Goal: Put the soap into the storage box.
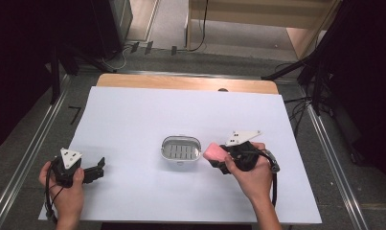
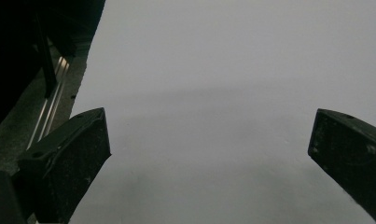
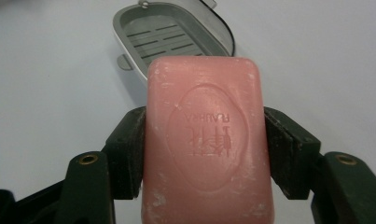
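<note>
While the right gripper (image 3: 204, 140) is clamping the pink soap bar (image 3: 205, 140), just short of the soap dish (image 3: 171, 35) ahead, the slick bar could be slipping out; the left gripper (image 2: 209, 154) is gaping empty.

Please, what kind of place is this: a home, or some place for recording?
Probably a recording setup, not a home: a table covered with plain white paper, dark stands at both sides, and loose cables on the floor behind it.

Upside-down embossed lettering on pink soap (image 3: 206, 140)
</note>
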### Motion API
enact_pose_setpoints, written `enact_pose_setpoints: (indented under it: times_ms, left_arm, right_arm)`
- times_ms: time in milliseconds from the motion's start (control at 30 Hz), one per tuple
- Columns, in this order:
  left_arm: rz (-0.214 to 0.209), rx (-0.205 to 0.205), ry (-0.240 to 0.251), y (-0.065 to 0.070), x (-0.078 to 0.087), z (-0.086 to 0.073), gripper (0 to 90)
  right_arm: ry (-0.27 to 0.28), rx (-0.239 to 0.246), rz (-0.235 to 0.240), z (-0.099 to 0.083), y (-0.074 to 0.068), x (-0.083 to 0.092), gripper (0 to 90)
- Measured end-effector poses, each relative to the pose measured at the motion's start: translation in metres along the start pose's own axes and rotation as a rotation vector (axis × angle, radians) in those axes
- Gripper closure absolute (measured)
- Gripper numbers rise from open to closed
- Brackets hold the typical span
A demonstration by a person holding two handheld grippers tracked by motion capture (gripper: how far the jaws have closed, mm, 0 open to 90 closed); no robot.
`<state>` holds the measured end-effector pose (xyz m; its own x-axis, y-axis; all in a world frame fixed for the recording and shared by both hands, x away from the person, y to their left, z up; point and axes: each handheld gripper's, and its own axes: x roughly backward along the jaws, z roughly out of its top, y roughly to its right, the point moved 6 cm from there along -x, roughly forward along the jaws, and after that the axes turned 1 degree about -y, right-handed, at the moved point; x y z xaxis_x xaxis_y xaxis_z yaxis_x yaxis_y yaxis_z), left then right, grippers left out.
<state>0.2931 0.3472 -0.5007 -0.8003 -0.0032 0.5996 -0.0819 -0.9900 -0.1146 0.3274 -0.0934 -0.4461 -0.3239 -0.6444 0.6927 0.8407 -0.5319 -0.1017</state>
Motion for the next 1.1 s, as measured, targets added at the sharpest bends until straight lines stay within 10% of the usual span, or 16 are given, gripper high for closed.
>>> enact_pose_setpoints:
  times_ms: [333,1100]
  left_arm:
    - [-0.002,0.0,0.001,0.0,0.0,0.0,0.0]
    - [-0.007,-0.004,-0.001,0.0,0.0,0.0,0.0]
  right_arm:
    - [-0.056,0.178,0.061,0.027,-0.015,-0.029,38.8]
    - [-0.065,0.347,0.171,0.067,-0.016,-0.072,38.8]
